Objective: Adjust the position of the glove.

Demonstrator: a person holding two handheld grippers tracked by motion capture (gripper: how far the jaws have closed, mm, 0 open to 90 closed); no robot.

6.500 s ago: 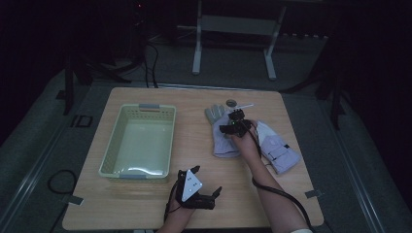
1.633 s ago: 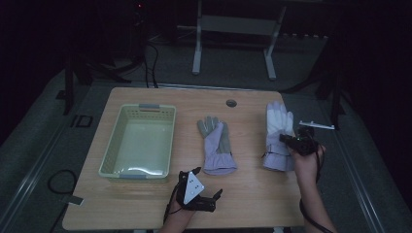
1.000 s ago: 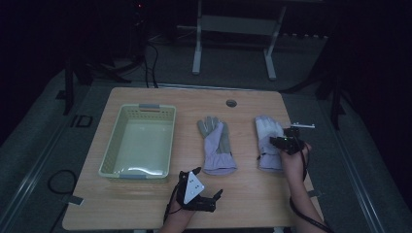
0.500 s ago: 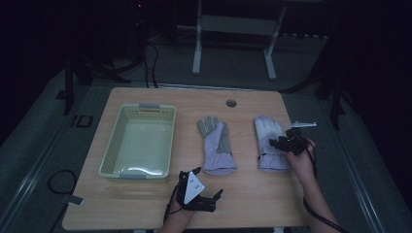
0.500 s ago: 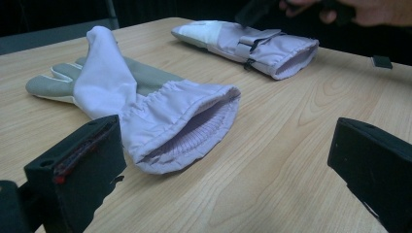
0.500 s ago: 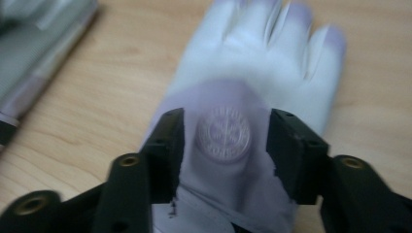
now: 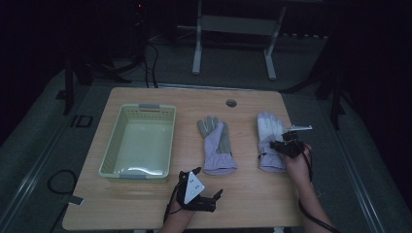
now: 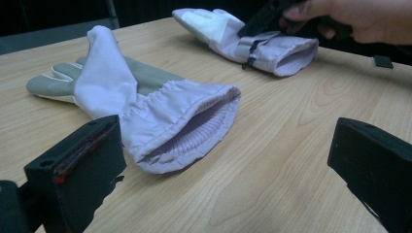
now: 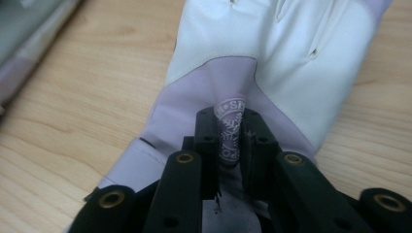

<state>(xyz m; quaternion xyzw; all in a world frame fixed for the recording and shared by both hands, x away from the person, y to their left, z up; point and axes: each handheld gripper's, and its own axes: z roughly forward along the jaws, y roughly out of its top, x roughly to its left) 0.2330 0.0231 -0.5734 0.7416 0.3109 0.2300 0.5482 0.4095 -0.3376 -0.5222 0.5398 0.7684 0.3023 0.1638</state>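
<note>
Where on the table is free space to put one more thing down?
Bare wood lies between the basket and the left glove, between the two gloves, and along the table's far edge. Crowded: the right glove, pinched by the right tool.

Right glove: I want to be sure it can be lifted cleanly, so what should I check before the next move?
1. Right hand-held gripper shut on a pinched fold of the right glove: ok.
2. Grip depth enough to hold in a lift: cannot tell.
3. Right glove apart from the left glove: ok.
4. Basket has room inside: ok.
5. Left hand-held gripper open, resting clear near the table edge: ok.
</note>
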